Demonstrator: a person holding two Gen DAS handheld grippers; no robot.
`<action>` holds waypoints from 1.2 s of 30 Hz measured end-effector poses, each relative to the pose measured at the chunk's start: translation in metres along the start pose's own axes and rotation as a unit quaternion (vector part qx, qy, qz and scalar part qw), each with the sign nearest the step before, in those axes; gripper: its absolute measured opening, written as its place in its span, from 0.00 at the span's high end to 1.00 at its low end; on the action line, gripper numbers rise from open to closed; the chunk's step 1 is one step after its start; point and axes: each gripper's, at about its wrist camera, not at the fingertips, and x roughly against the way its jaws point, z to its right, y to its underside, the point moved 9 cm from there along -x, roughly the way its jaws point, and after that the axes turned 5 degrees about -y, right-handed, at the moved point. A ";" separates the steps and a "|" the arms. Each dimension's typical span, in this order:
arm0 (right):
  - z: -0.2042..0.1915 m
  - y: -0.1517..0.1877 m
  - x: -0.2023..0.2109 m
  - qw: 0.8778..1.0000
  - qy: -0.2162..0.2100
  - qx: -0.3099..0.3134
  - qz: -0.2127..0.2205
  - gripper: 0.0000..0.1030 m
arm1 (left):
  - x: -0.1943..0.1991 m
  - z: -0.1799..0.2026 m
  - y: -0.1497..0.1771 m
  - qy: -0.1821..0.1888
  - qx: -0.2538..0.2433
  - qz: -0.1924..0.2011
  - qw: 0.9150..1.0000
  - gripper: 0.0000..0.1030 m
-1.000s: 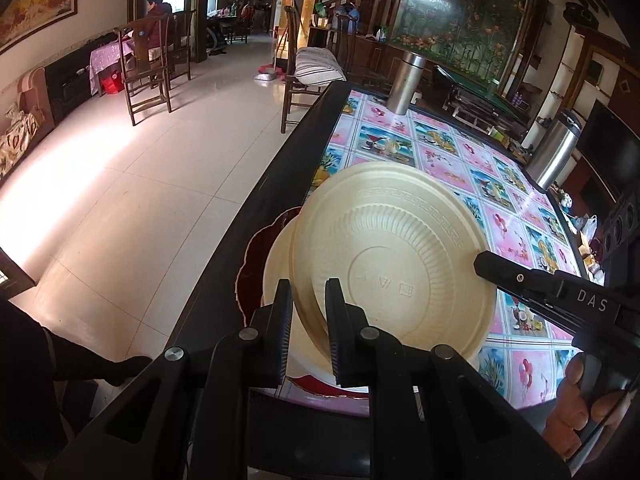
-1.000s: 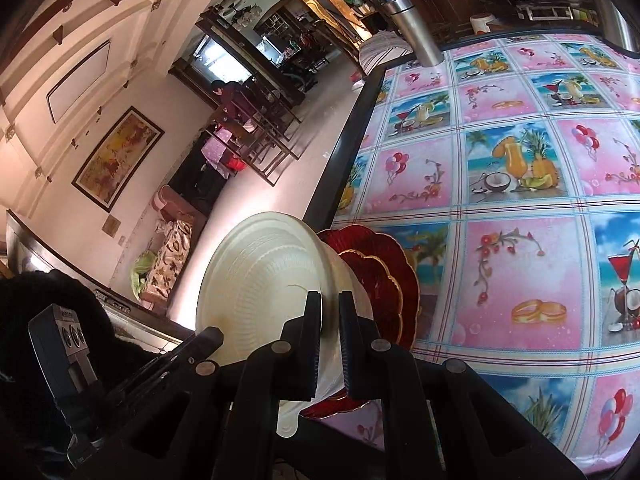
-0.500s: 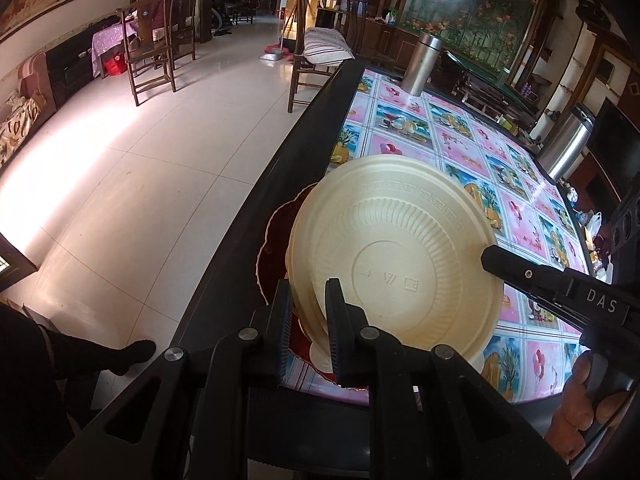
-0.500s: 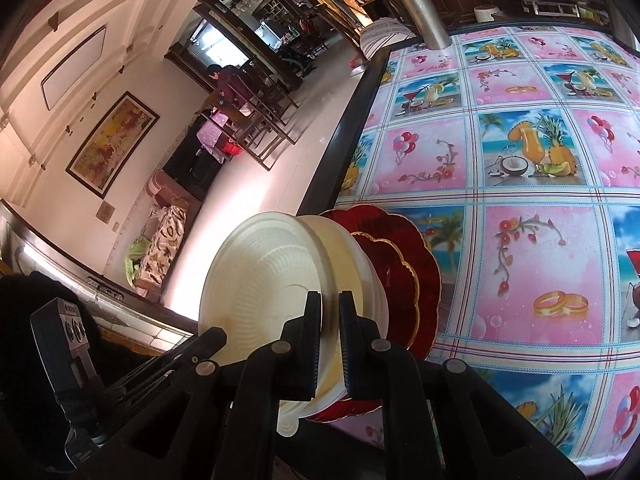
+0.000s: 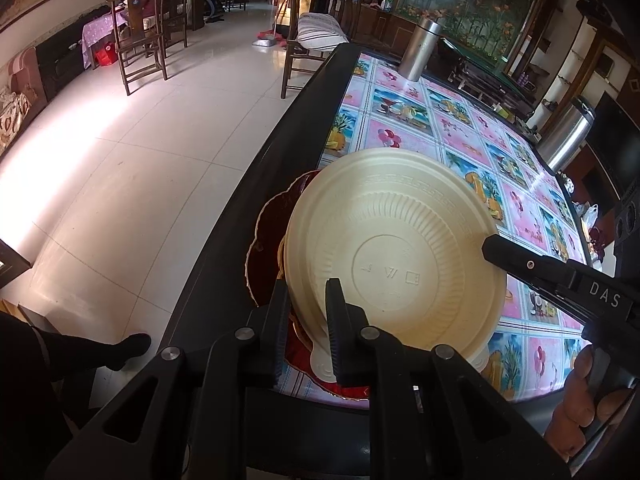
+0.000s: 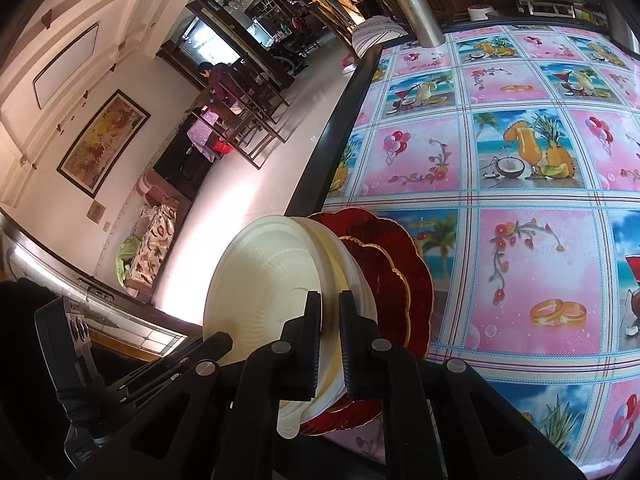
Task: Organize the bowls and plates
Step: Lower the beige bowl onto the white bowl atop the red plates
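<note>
A cream bowl (image 5: 392, 248) hangs bottom-up and tilted over a stack at the table's near left corner. My left gripper (image 5: 306, 308) is shut on its near rim. My right gripper (image 6: 330, 320) is shut on the rim of the same cream bowl (image 6: 272, 276) from the other side, and its finger (image 5: 520, 260) shows at the right of the left wrist view. Beneath lie another cream dish (image 6: 360, 292) and scalloped red plates (image 6: 400, 272) with gold edges, red plates (image 5: 268, 248) partly hidden by the bowl.
The table (image 6: 520, 152) wears a pink and blue patterned cloth inside a dark frame (image 5: 280, 160). Two steel flasks (image 5: 420, 54) (image 5: 568, 136) stand at the far end. Left of the table is open tiled floor with wooden chairs (image 5: 136, 40) and a seated person beyond.
Both grippers have come down a little with the cream bowl, which now sits lower and closer over the red plates. The grips have not changed.
</note>
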 end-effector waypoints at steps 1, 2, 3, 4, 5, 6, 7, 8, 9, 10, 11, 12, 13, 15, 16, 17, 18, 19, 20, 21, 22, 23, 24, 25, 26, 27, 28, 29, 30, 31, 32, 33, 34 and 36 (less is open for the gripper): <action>0.000 -0.001 0.000 1.000 0.003 0.000 -0.002 0.91 | 0.000 0.000 0.000 0.001 0.000 -0.002 1.000 0.86; -0.001 -0.001 -0.001 1.000 0.005 0.001 -0.005 0.91 | 0.000 0.000 0.000 0.002 0.000 -0.003 1.000 0.86; 0.000 -0.001 -0.001 1.000 0.007 0.001 -0.008 0.91 | 0.000 0.000 0.000 0.004 0.000 -0.005 1.000 0.86; 0.000 -0.002 -0.002 1.000 0.006 -0.002 -0.011 0.90 | 0.000 0.000 -0.001 0.005 0.000 -0.006 1.000 0.86; 0.000 -0.002 -0.002 1.000 0.005 -0.005 -0.015 0.90 | 0.000 -0.001 -0.001 0.006 0.001 -0.007 1.000 0.86; -0.001 -0.003 -0.002 1.000 0.004 -0.008 -0.019 0.89 | 0.000 -0.001 -0.001 0.007 0.002 -0.009 1.000 0.86; 0.000 -0.004 -0.002 1.000 0.002 -0.012 -0.023 0.89 | -0.001 0.000 -0.002 0.008 0.001 -0.010 1.000 0.86; 0.000 -0.005 -0.003 0.999 -0.001 -0.018 -0.027 0.89 | -0.001 0.000 -0.003 0.008 0.001 -0.011 1.000 0.86; 0.001 -0.005 -0.002 0.999 -0.004 -0.025 -0.030 0.88 | 0.000 0.000 -0.003 0.008 0.000 -0.011 1.000 0.86; 0.002 -0.005 -0.003 0.999 -0.008 -0.031 -0.034 0.87 | 0.000 0.000 -0.003 0.008 -0.001 -0.010 1.000 0.86; 0.003 -0.006 -0.003 0.999 -0.009 -0.037 -0.037 0.87 | 0.000 0.000 -0.004 0.008 -0.001 -0.011 1.000 0.86; 0.004 -0.005 -0.004 0.998 -0.012 -0.045 -0.040 0.87 | 0.000 0.000 -0.004 0.007 -0.002 -0.012 1.000 0.86; 0.005 -0.005 -0.005 0.997 -0.016 -0.053 -0.044 0.87 | 0.000 0.001 -0.004 0.006 -0.003 -0.013 1.000 0.86; 0.008 -0.005 -0.006 0.996 -0.023 -0.066 -0.050 0.87 | 0.001 0.001 -0.004 0.007 -0.005 -0.014 1.000 0.86; 0.010 -0.004 -0.006 0.995 -0.030 -0.079 -0.053 0.87 | 0.001 0.002 -0.004 0.007 -0.007 -0.015 1.000 0.86; 0.011 -0.004 -0.006 0.994 -0.035 -0.086 -0.057 0.86 | 0.001 0.002 -0.003 0.008 -0.009 -0.016 1.000 0.86; 0.011 -0.004 -0.005 0.994 -0.035 -0.085 -0.057 0.85 | 0.002 0.003 -0.003 0.010 -0.011 -0.017 1.000 0.86; 0.011 -0.005 -0.005 0.994 -0.035 -0.084 -0.058 0.84 | 0.003 0.004 -0.004 0.010 -0.013 -0.016 1.000 0.86; 0.011 -0.005 -0.005 0.994 -0.037 -0.086 -0.058 0.81 | 0.004 0.005 -0.003 0.010 -0.014 -0.016 1.000 0.86; 0.010 -0.005 -0.005 0.994 -0.038 -0.085 -0.059 0.78 | 0.004 0.005 -0.004 0.009 -0.015 -0.015 1.000 0.86; 0.009 -0.004 -0.005 0.994 -0.035 -0.081 -0.060 0.77 | 0.005 0.006 -0.003 0.009 -0.015 -0.015 1.000 0.86; 0.008 -0.004 -0.004 0.995 -0.032 -0.076 -0.060 0.76 | 0.005 0.006 -0.003 0.008 -0.016 -0.016 1.000 0.86; 0.007 -0.004 -0.003 0.995 -0.029 -0.071 -0.058 0.73 | 0.005 0.006 -0.003 0.009 -0.016 -0.016 1.000 0.86; 0.005 -0.005 -0.001 0.996 -0.028 -0.065 -0.054 0.72 | 0.005 0.006 -0.003 0.009 -0.015 -0.017 1.000 0.86; 0.004 -0.007 0.002 0.997 -0.024 -0.056 -0.047 0.71 | 0.004 0.006 -0.003 0.009 -0.014 -0.018 1.000 0.86; 0.002 -0.009 0.006 0.998 -0.017 -0.045 -0.040 0.71 | 0.005 0.006 -0.002 0.009 -0.014 -0.019 1.000 0.85; 0.000 -0.011 0.010 0.999 -0.013 -0.037 -0.033 0.71 | 0.005 0.006 -0.002 0.009 -0.013 -0.018 1.000 0.85; -0.002 -0.013 0.014 0.999 -0.011 -0.031 -0.025 0.70 | 0.005 0.006 -0.002 0.010 -0.013 -0.018 1.000 0.85; -0.003 -0.016 0.019 0.999 -0.009 -0.025 -0.018 0.69 | 0.006 0.006 -0.002 0.011 -0.012 -0.019 1.000 0.85; -0.004 -0.018 0.024 1.000 -0.005 -0.019 -0.009 0.69 | 0.007 0.006 -0.002 0.010 -0.013 -0.018 1.000 0.85; -0.003 -0.021 0.028 1.000 0.001 -0.013 0.002 0.67 | 0.008 0.005 -0.002 0.007 -0.013 -0.017 1.000 0.85; -0.002 -0.023 0.032 1.000 0.004 -0.008 0.011 0.65 | 0.010 0.005 -0.002 0.003 -0.013 -0.014 1.000 0.85; -0.001 -0.025 0.035 1.000 0.004 -0.006 0.016 0.64 | 0.011 0.004 -0.003 0.002 -0.013 -0.012 1.000 0.85; 0.004 -0.026 0.039 1.000 0.003 -0.007 0.020 0.63 | 0.016 0.003 -0.003 -0.005 -0.015 -0.004 1.000 0.83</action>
